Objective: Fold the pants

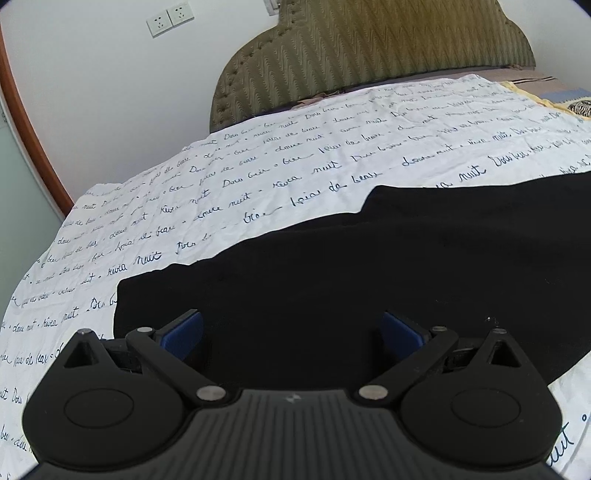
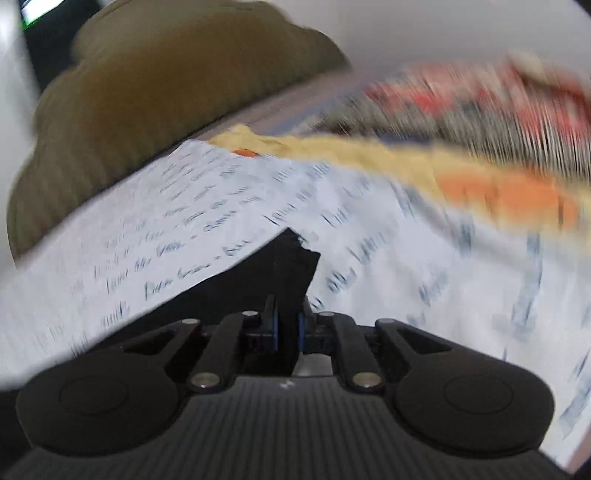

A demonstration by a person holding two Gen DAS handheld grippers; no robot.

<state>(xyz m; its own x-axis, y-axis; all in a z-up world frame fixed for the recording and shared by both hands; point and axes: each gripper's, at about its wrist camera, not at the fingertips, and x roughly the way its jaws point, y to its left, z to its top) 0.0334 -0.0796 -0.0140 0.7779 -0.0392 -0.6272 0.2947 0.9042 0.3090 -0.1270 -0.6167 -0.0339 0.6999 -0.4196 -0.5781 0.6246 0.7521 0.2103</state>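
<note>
Black pants (image 1: 332,266) lie flat on a white bedsheet with blue handwriting (image 1: 184,206). My left gripper (image 1: 291,332) is open just above the pants' near left part, its blue pads wide apart and empty. In the blurred right wrist view my right gripper (image 2: 287,325) is shut on a corner of the black pants (image 2: 288,258), whose cloth stands up between the blue pads above the sheet (image 2: 184,221).
An olive padded headboard (image 1: 369,55) stands at the bed's far end against a white wall with sockets (image 1: 170,20). A yellow and orange patterned blanket (image 2: 461,177) lies at the far right of the bed. The bed's left edge (image 1: 55,229) drops off.
</note>
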